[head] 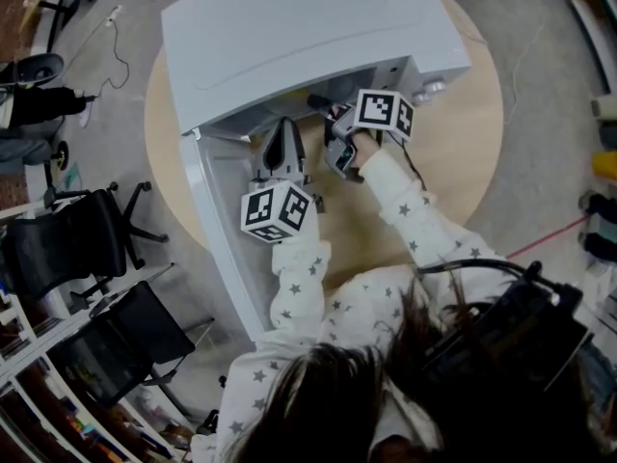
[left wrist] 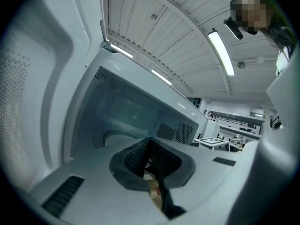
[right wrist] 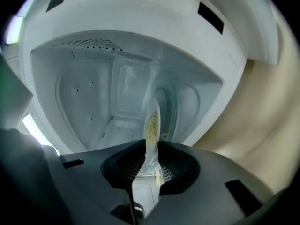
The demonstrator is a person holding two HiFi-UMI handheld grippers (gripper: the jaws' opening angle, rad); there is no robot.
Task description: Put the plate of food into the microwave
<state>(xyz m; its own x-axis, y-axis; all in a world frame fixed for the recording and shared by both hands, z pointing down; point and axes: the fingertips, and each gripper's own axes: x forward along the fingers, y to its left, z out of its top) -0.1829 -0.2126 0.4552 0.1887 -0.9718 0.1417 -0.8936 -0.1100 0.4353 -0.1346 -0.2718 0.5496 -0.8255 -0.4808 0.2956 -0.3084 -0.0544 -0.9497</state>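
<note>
So in the head view the white microwave (head: 289,37) sits on a round wooden table (head: 463,143) in the upper middle of the frame. Its door (head: 227,220) is swung open toward the lower left. Both grippers are right at the opening.

The right gripper (right wrist: 150,161) has the plate (right wrist: 152,121). In its own view the two jaws are pinched on the plate's near rim at the bottom middle. The plate shows edge-on, running up from the jaws into the open cavity, with some yellowish food (right wrist: 151,125) on it. The white inside walls of the microwave (right wrist: 93,102) fill most of that frame, and a strip of table (right wrist: 262,116) shows at the right edge. I can't tell whether the plate is resting on the oven floor or hanging just above it. From the head view the right gripper (head: 328,114) is tucked under the front edge of the microwave, so the plate is hidden there.

The left gripper (left wrist: 152,161) has its jaws pressed together with nothing between them, and it's pointed at the microwave (left wrist: 131,107) cavity. In the head view the left gripper (head: 285,128) sits just left of the right one, by the door.

Star-print sleeves (head: 299,278) run down to the bottom of the frame, and black chairs (head: 87,239) stand at the left.
</note>
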